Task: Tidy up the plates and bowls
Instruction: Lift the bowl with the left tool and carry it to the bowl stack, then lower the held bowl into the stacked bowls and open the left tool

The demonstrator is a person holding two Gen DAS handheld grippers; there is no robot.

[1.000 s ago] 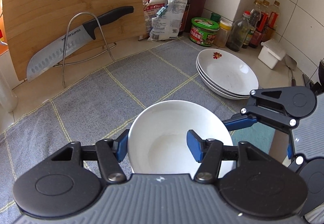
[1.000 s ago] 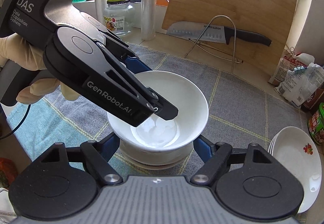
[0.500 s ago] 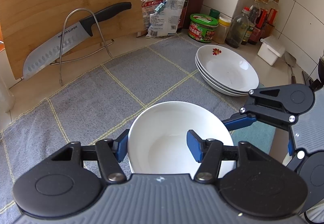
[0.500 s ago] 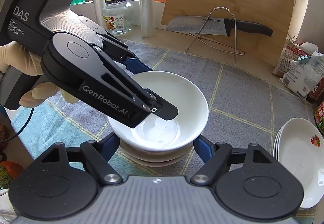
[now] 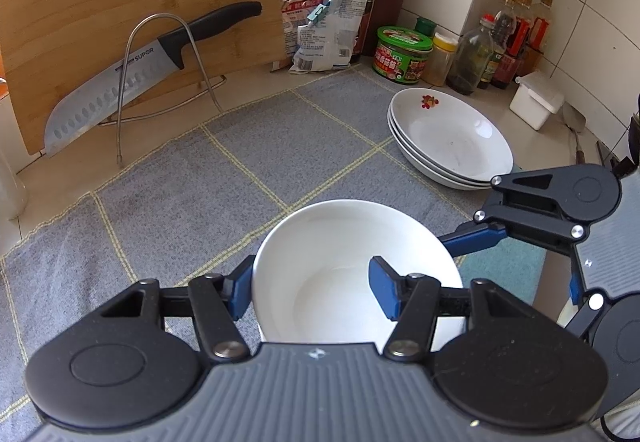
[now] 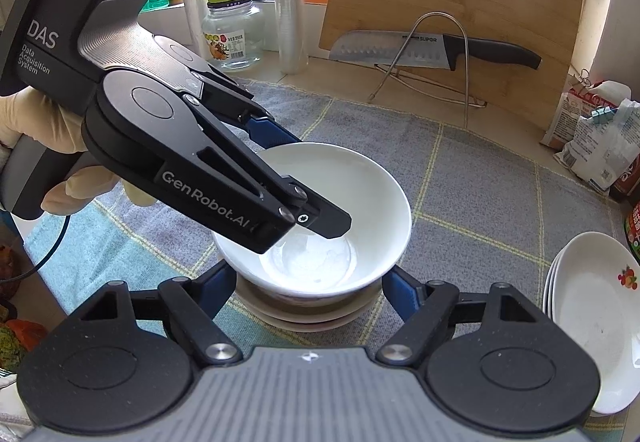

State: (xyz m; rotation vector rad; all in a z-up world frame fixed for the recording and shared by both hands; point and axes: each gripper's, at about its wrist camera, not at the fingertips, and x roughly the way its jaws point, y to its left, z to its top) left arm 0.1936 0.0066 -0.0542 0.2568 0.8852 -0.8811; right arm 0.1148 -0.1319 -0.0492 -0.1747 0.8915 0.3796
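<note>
White bowl (image 6: pixel 332 210), rim pinched by left gripper (image 5: pixel 312 282), is seating on bowl stack (image 6: pixel 304 306); right gripper (image 6: pixel 308 282), spread wide, is flanking; advise lowering level, centred, before releasing.

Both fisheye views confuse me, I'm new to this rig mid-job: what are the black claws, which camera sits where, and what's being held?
The black claws are two handheld grippers, each carried by a person, with a camera looking forward along its fingers. The left wrist view shows the left gripper pinching the rim of a white bowl, one blue finger inside and one outside. The right wrist view shows the same bowl sitting on a stack of bowls, with the right gripper open on either side of that stack, not closed on it. All of this sits on a grey checked mat, and a pile of white plates lies off to the right. A knife leans on a wooden cutting board behind.
</note>
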